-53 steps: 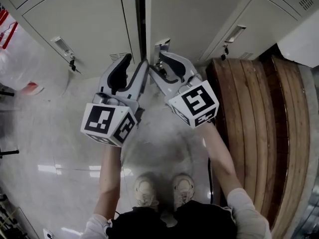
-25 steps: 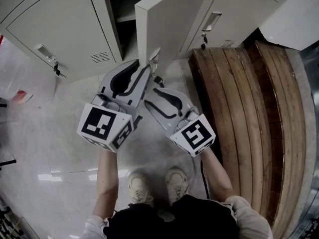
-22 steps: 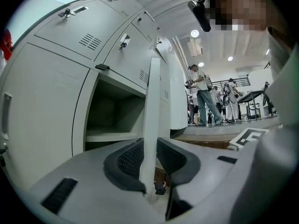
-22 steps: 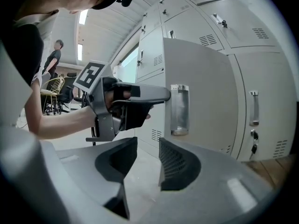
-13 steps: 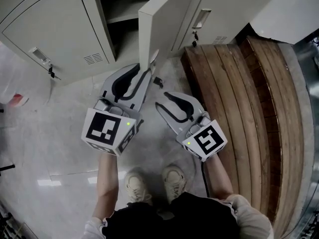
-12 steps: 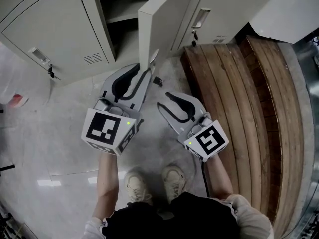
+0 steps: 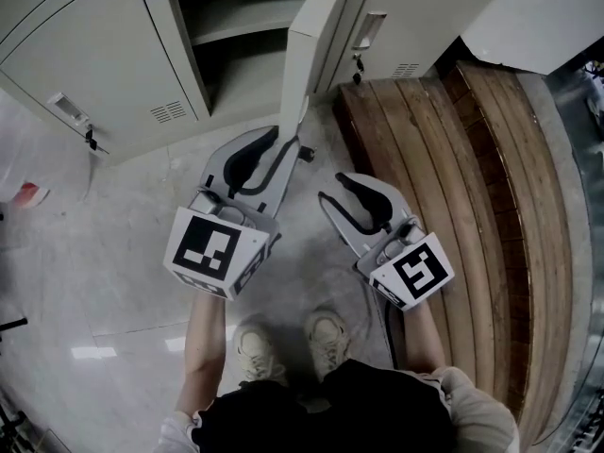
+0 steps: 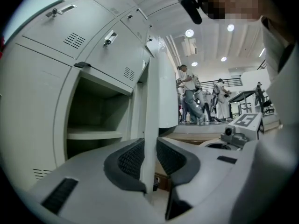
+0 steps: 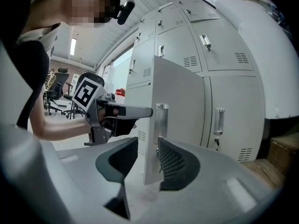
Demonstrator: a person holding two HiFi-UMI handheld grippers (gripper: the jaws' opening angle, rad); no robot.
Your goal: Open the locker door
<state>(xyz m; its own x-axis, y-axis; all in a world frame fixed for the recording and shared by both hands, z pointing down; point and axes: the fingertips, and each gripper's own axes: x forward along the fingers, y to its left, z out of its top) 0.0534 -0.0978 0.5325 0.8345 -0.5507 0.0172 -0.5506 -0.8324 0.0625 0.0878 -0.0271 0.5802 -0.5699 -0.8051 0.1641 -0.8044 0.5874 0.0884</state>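
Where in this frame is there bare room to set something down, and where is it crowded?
Free: the wooden bench right of the open locker door; the pale floor left of the left gripper; the locker shelf looks bare where visible. Crowded: the door's edge, clamped by the left gripper.

The door is a plain pale-grey metal panel that stands upright and well open, hinged on the right of its locker, so the head view shows it nearly edge-on with the dark compartment bare to its left. A bright metal handle is set upright on its outer face close to the free edge. Low down, that thin free edge sits between the jaws of the left gripper, both ribbed pads pressed against it
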